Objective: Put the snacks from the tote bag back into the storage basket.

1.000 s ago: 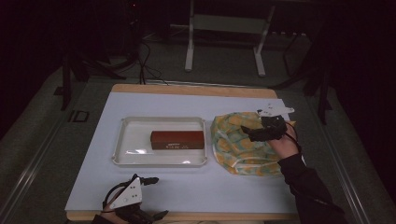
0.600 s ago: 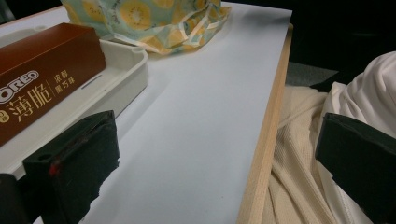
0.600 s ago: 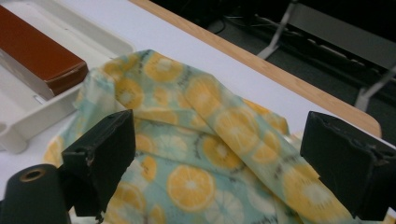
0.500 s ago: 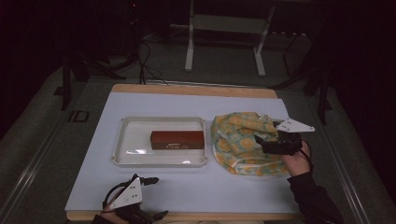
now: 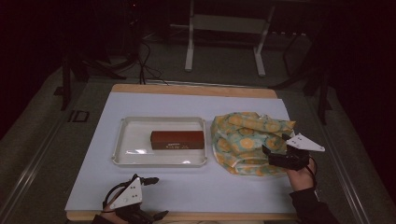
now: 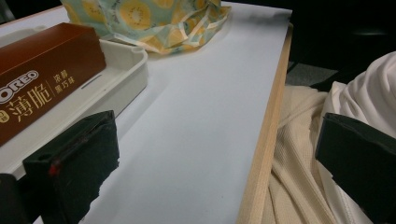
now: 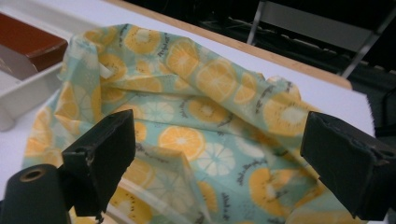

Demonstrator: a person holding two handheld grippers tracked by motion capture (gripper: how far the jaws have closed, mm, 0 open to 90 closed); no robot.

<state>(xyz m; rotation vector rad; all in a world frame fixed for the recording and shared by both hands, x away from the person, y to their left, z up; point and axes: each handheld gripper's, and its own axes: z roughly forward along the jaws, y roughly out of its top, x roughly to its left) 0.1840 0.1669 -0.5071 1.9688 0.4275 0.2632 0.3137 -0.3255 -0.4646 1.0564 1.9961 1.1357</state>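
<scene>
Yellow-print cloth (image 7: 205,112) between spread right gripper (image 7: 224,163) fingers (image 7: 102,154) — untouched.

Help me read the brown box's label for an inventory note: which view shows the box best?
The left gripper view: the brown box sits close, its OREO lettering legible, lying in the white tray. The high view shows the whole box in the tray, print too small. The right gripper view catches one corner.
</scene>
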